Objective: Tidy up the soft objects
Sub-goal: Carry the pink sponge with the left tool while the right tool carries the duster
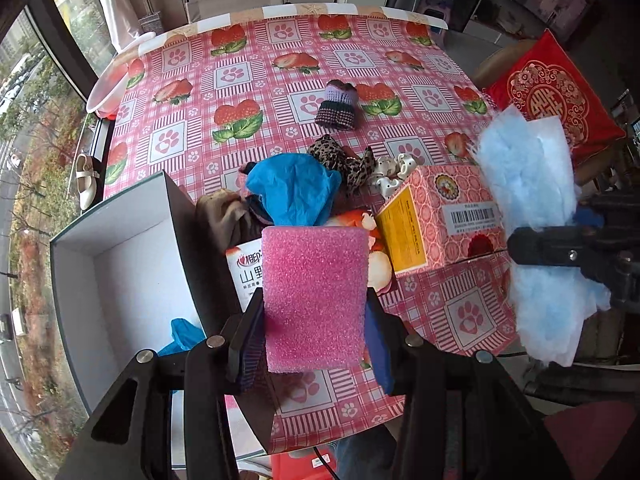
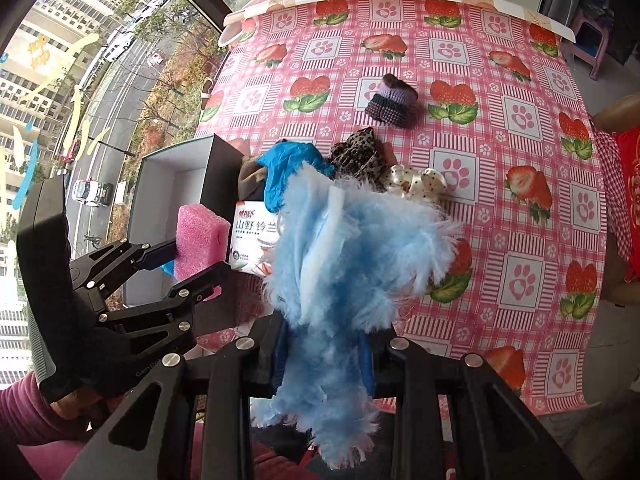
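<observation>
**Ana:** Left wrist view first: the left hand-held gripper (image 1: 316, 320) is clamped on a pink sponge (image 1: 316, 296), its pads pressing both sides, raised over the near part of the table (image 1: 460, 312).

**Ben:** And the other one?

**Ana:** The right hand-held gripper (image 2: 324, 360) is closed on a fluffy light-blue cloth (image 2: 352, 248), which hangs past both sides of its fingers.

**Ben:** Where's the box?

**Ana:** An open grey box (image 1: 120, 264) sits at the near left, a blue glove (image 1: 180, 336) inside it. Just right of it is a pile: another blue glove (image 1: 292, 188), leopard-print fabric (image 1: 340, 158), a pink patterned carton (image 1: 444, 216). A knitted purple piece (image 1: 338, 106) lies apart, farther out.
</observation>
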